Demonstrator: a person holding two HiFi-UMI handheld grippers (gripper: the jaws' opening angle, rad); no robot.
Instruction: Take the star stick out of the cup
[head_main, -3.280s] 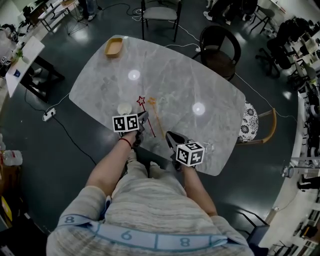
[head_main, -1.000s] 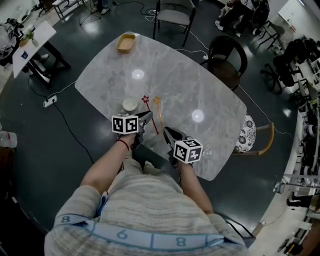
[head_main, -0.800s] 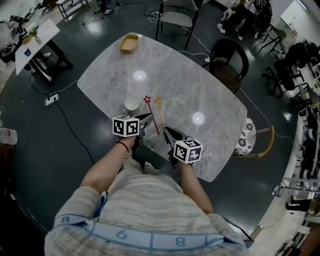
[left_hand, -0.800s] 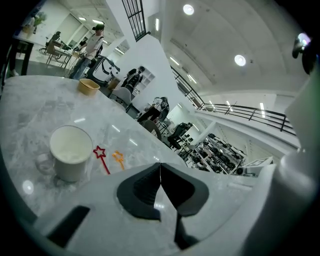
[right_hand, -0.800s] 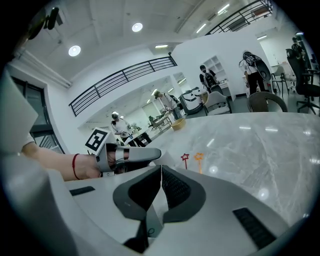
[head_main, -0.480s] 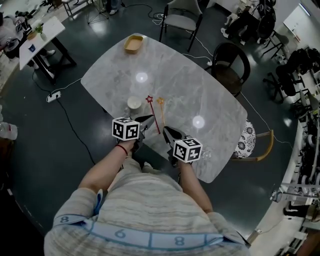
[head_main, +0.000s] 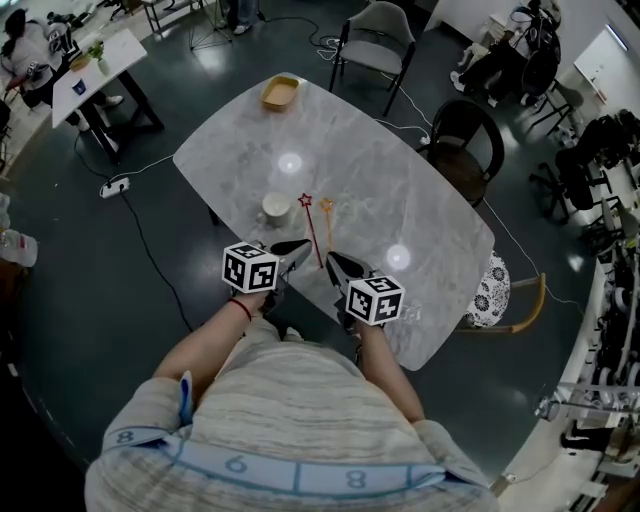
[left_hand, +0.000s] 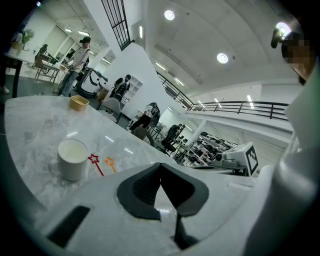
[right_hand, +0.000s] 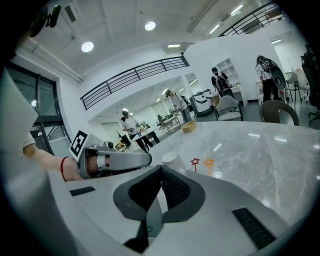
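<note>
Only the head view shows the whole red star stick (head_main: 313, 232).

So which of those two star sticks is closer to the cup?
The red star stick, lying next to the white cup; the orange star stick lies beyond it, farther away.

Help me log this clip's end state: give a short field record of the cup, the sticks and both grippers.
cup: upright on the table, no stick in it
red star stick: lying flat on the table beside the cup
orange stick: lying flat alongside the red star stick
left gripper: jaws together, empty
right gripper: jaws together, empty
task: looks done
</note>
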